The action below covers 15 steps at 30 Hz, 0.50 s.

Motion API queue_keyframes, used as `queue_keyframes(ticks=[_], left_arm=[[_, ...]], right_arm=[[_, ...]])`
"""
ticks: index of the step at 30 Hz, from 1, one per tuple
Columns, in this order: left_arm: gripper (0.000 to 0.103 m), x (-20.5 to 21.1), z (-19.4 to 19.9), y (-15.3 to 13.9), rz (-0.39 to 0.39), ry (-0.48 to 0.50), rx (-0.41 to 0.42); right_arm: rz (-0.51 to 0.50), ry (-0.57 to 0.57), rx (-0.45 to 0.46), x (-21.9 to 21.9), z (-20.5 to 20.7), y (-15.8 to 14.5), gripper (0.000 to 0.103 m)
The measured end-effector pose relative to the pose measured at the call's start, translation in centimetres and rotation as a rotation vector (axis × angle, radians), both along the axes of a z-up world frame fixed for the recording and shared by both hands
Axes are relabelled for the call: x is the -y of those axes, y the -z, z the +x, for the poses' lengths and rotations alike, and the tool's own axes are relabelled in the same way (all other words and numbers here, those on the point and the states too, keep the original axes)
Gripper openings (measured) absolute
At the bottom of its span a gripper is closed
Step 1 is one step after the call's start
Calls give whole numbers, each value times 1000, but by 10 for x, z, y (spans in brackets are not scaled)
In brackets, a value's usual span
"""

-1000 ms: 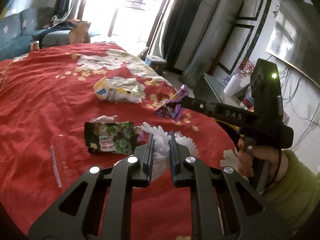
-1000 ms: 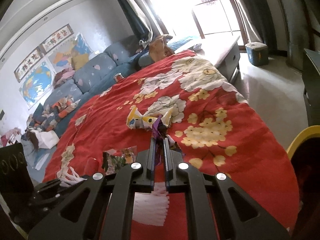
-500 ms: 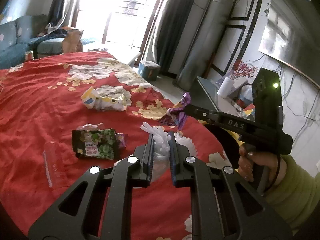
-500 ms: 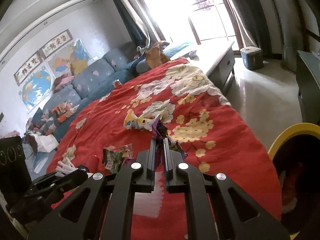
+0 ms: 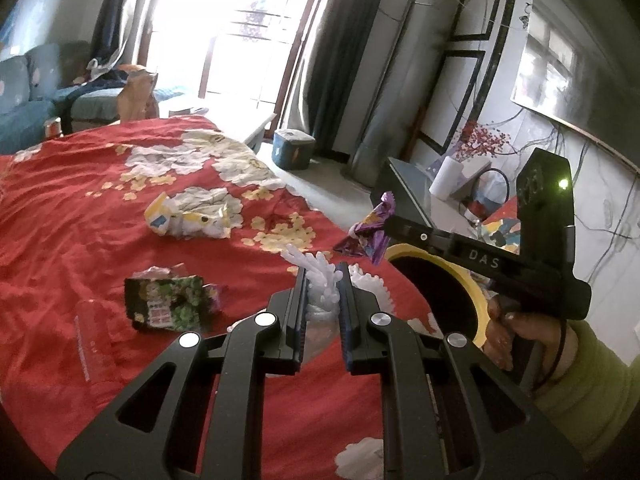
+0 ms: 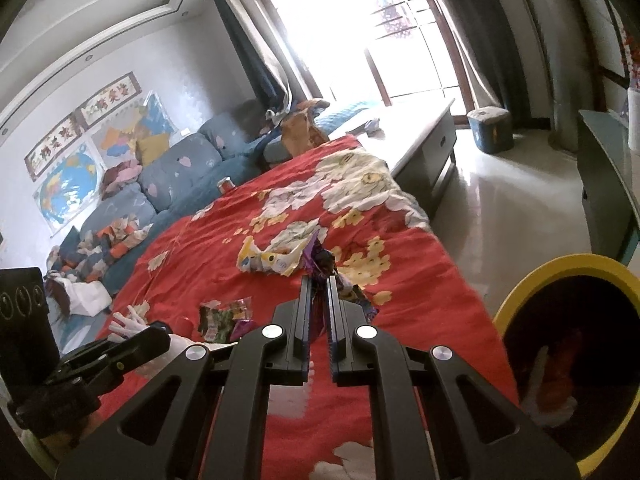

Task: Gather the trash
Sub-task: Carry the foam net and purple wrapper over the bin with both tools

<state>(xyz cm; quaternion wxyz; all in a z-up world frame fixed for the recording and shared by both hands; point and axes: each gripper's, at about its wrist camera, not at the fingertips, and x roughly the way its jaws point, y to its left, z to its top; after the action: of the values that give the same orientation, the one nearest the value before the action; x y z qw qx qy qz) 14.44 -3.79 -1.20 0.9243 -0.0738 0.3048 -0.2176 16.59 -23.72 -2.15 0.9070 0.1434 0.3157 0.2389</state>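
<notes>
Purple wrapper [image 5: 370,232] clamped in right gripper [image 5: 386,224] marked "DAS", white ruffled trash [image 5: 320,280] clamped in left gripper [image 5: 322,280]

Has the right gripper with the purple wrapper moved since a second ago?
Yes. In the left wrist view the right gripper, shut on the purple wrapper, has left the red cloth for the yellow-rimmed bin.

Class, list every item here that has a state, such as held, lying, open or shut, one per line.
Left tool: shut on the white frilly wrapper.
Right tool: shut on the purple wrapper.
Yellow-and-white bag: crumpled, lying on the red cover.
Green packet: lying flat on the cover.
Yellow-rimmed bin: open, beside the bed.
</notes>
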Motion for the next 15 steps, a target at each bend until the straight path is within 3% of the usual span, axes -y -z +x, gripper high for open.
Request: queue_keyframes(ticks=[15], left_arm=[[9,41,7,-5,28,35,6]], right_arm=[[21,93,7,54,-7,1,7]])
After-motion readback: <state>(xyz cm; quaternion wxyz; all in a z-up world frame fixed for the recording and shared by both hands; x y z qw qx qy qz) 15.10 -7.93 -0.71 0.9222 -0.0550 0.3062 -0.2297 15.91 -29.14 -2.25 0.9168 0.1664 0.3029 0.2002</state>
